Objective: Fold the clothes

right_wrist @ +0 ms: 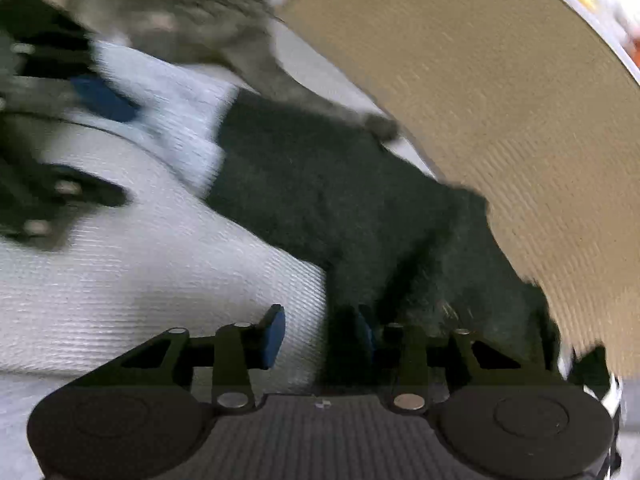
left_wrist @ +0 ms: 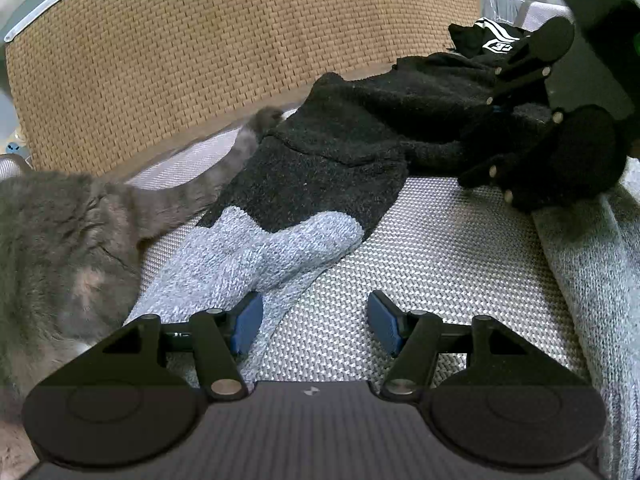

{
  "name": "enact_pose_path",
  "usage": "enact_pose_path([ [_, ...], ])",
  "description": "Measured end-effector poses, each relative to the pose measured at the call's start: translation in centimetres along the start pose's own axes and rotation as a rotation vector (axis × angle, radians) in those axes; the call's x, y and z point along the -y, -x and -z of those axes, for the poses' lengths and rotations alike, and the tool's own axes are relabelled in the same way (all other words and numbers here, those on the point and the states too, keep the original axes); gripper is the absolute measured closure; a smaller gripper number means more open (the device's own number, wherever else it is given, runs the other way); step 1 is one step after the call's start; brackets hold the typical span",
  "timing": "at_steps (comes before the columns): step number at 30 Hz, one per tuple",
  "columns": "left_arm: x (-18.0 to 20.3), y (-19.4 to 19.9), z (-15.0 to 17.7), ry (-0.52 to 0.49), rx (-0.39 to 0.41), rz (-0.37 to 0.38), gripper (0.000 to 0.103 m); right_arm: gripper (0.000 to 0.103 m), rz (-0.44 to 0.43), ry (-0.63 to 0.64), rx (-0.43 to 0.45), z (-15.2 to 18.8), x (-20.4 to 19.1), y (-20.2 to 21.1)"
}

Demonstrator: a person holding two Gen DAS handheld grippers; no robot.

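Fingers (left_wrist: 316, 322) gape over the sock (left_wrist: 256, 256) — grey cat (left_wrist: 60, 240) crowds alongside.

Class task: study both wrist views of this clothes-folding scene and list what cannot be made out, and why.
- Cat: head cut off by the left wrist view's left edge.
- Black garment: white lettering partly hidden by the right gripper.
- Right gripper's grip on the dark sock: motion blur in the right wrist view.

You have a pale woven seat cushion (left_wrist: 440, 232); on it lie two black-and-grey fuzzy socks (left_wrist: 320, 184), with a grey cat (left_wrist: 60, 248) at left.
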State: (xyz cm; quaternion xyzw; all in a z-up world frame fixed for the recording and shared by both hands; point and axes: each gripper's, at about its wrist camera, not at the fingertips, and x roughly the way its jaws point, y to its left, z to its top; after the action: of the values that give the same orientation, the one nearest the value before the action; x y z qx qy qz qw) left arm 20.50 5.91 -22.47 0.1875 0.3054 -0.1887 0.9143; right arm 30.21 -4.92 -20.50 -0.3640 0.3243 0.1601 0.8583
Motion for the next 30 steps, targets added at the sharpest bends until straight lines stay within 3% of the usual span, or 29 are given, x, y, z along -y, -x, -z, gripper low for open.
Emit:
enact_pose_path([
  [3, -0.1, 0.0, 0.0, 0.006, 0.002, 0.003, 0.040, 0.063, 0.039, -0.061, -0.023, 0.9, 1.3, -0.6],
  [8, -0.2, -0.1, 0.1, 0.012, 0.005, 0.006, 0.039, 0.063, -0.027, -0.102, -0.032, 2.6, 2.4, -0.5],
  [13, -0.1, -0.1, 0.0, 0.010, 0.004, 0.004, 0.039, 0.091, -0.061, -0.097, -0.012, 1.5, 2.3, -0.7],
  [23, 0.0, -0.2, 0.3, 0.010, 0.007, 0.003, 0.039, 0.092, -0.277, -0.224, 0.215, -1.7, 2.9, 2.8],
  [27, -0.1, -0.2, 0.5, 0.010, 0.009, 0.002, 0.039, 0.092, -0.327, -0.289, 0.207, -3.2, 3.6, 2.1],
  [30, 0.0, -0.4, 0.5, -0.003, 0.006, -0.011, 0.039, 0.089, -0.283, -0.212, 0.097, -3.1, 2.0, 0.8],
])
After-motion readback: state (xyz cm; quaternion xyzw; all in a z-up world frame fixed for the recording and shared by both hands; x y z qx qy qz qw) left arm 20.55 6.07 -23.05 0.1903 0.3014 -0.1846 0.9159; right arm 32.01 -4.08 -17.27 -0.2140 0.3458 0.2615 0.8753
